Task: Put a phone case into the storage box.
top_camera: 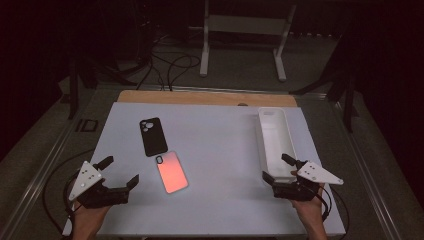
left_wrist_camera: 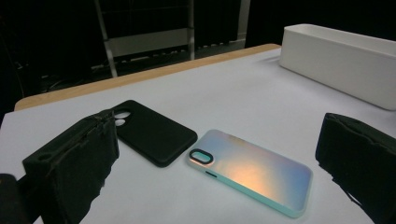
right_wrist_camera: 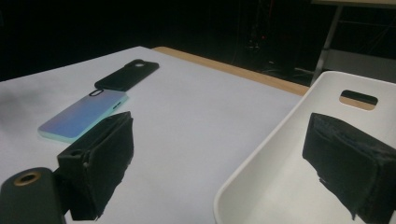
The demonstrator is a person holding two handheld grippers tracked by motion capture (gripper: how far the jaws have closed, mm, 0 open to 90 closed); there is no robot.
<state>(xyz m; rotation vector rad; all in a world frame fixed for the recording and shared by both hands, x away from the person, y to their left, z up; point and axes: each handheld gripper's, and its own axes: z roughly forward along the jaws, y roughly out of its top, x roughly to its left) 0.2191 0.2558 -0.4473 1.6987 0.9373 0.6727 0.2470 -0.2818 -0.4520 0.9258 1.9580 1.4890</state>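
Nearest our lens in the high view sit our two hands, each with a claw. We note the left claw (top_camera: 120,172) gaping wide with nothing between its jaws, at the near left of the white counter (top_camera: 225,145). Our right claw (top_camera: 277,167) is likewise spread wide and holds nothing, at the near end of the long white plastic bin (top_camera: 275,137).

Just beyond the left claw lies the iridescent pink-and-teal phone case (top_camera: 171,171), flat, back up. Its long axis runs away from us, tilted slightly left, camera cutout at the far end. At that far end lies the matte black phone case (top_camera: 152,136), also lengthwise, cutout far; whether they touch we cannot tell.

Counter: white sheet with a wooden strip along the far edge. Room: dark, grey floor, cables, a white metal stand (top_camera: 245,37) behind.

Bin: nothing visible inside.
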